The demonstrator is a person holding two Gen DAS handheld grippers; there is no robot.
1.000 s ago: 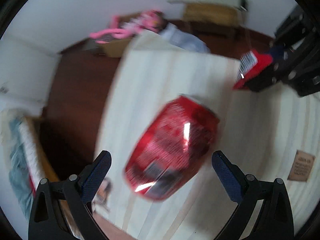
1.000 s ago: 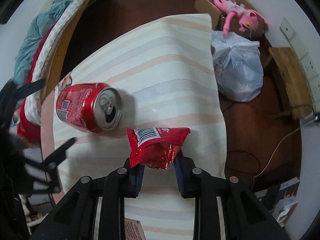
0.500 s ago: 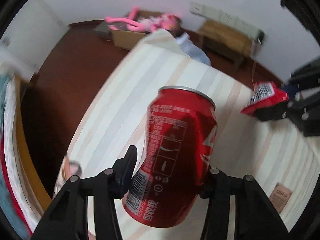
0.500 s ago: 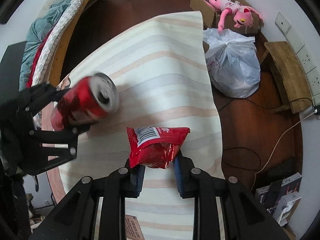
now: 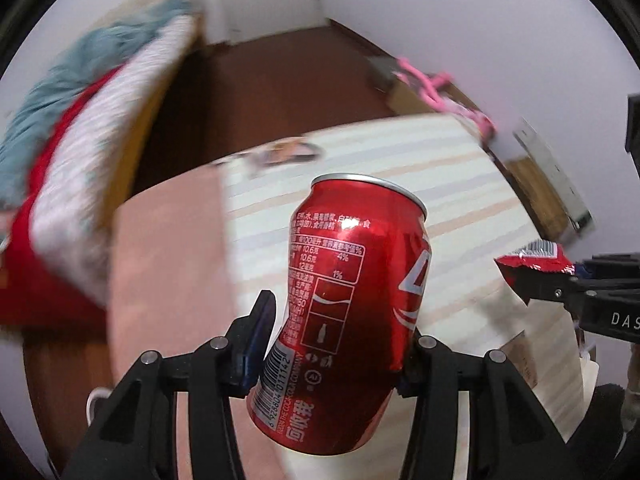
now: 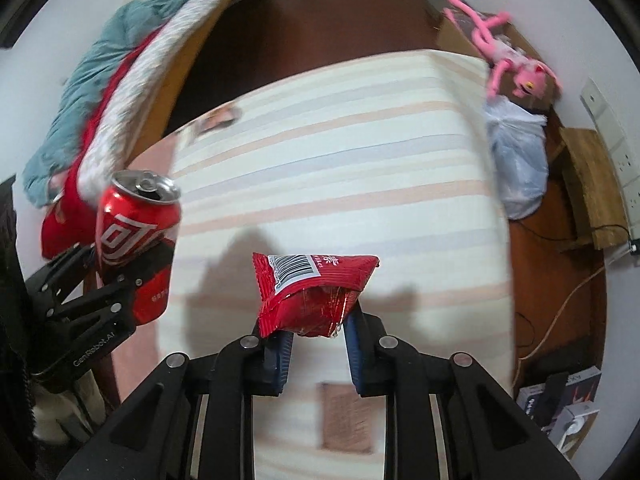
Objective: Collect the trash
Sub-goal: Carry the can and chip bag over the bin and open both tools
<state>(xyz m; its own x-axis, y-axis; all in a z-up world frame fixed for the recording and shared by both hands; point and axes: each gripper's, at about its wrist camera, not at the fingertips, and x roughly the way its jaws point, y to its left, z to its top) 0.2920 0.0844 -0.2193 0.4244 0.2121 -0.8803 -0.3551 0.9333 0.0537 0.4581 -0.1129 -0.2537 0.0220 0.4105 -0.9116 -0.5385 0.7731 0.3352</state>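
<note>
My left gripper [image 5: 336, 344] is shut on a dented red soda can [image 5: 348, 308] and holds it upright in the air above the striped table [image 5: 400, 168]. The can also shows in the right wrist view [image 6: 136, 216], at the left, with its opened top up. My right gripper [image 6: 316, 340] is shut on a red snack wrapper [image 6: 312, 292] with a barcode and holds it above the table [image 6: 340, 140]. The wrapper shows at the right edge of the left wrist view [image 5: 532, 260].
A white plastic bag [image 6: 516, 160] sits on the floor off the table's far right corner, next to a box with a pink plush toy [image 6: 508, 56]. A bed with a teal blanket [image 6: 92, 80] stands at the left. A wooden stool [image 6: 588, 184] is at the right.
My left gripper closed on the can, lifted it off the table and turned it upright. Both grippers have risen and swung; the wrapper stays held in the right gripper.
</note>
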